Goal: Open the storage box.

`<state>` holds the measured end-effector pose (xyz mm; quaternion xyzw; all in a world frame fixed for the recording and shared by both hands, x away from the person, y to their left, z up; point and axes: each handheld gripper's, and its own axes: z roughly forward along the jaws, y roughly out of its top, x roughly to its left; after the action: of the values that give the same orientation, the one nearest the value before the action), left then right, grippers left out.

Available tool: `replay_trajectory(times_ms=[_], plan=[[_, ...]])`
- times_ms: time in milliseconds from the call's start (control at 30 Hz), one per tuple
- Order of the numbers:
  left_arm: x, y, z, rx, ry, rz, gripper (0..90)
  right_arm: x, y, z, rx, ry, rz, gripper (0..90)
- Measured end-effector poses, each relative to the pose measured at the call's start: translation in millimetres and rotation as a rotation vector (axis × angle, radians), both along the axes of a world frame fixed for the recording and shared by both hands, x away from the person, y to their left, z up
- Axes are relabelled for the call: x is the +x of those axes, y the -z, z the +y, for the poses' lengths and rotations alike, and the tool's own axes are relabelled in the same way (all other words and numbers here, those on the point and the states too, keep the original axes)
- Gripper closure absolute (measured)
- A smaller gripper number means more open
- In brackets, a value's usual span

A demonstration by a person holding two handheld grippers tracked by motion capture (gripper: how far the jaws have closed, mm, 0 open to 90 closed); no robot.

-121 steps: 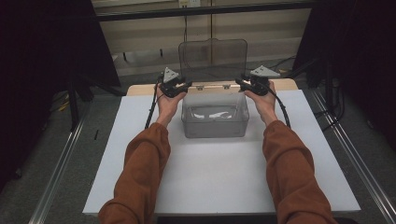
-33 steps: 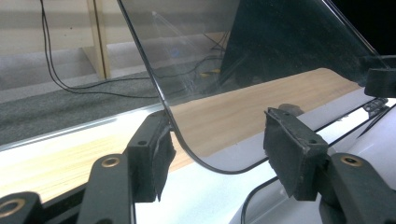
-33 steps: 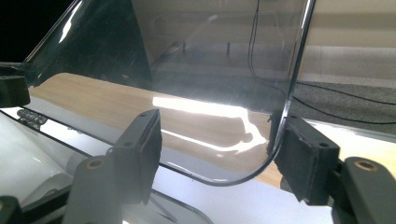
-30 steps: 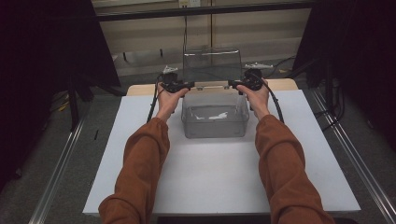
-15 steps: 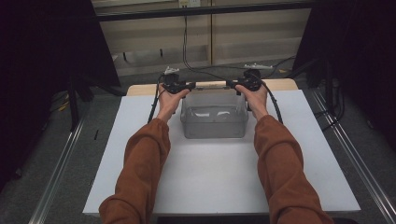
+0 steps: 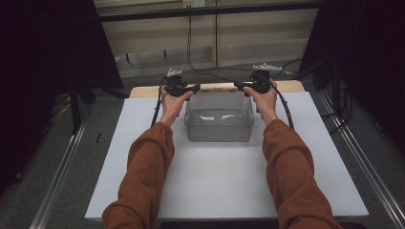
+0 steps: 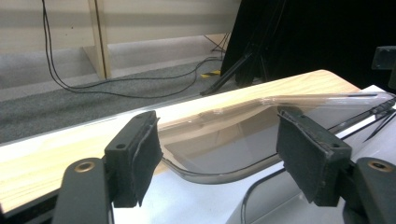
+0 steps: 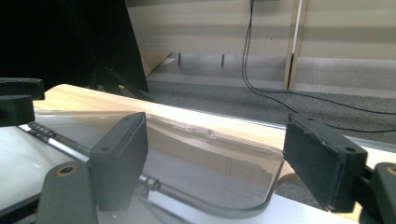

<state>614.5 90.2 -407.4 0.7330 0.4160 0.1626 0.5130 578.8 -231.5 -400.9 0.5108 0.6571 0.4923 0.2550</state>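
With both hands stretched to the far edge of the worktop, we hold the left gripper and the right gripper at the two back corners of the clear plastic box. Both sets of jaws stand wide, gripping nothing. Its transparent lid lies tipped back between the jaws, apparently so each corner can be taken evenly. The box sits at the rear middle of a white sheet over pale wood. Beyond lie grey carpet, trailing black cables and dark curtains.
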Motion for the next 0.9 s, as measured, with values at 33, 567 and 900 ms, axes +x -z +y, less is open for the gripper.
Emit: replay_trajectory(times_ms=[33, 567, 900], plan=[[-0.7, -0.3, -0.3, 0.000, -0.001, -0.003, 26.8, -1.8, 0.3, -0.4, -0.004, -0.004, 0.000, 20.0], [-31.9, -10.4, 13.7, -0.018, 0.006, -0.090, 8.2, -31.6, -3.3, -6.6, -0.025, -0.030, -0.070, 5.9], [-62.0, -18.7, 20.1, -0.019, 0.063, -0.172, 2.7, -58.5, -18.7, -11.7, -0.069, -0.006, -0.155, 5.9]])
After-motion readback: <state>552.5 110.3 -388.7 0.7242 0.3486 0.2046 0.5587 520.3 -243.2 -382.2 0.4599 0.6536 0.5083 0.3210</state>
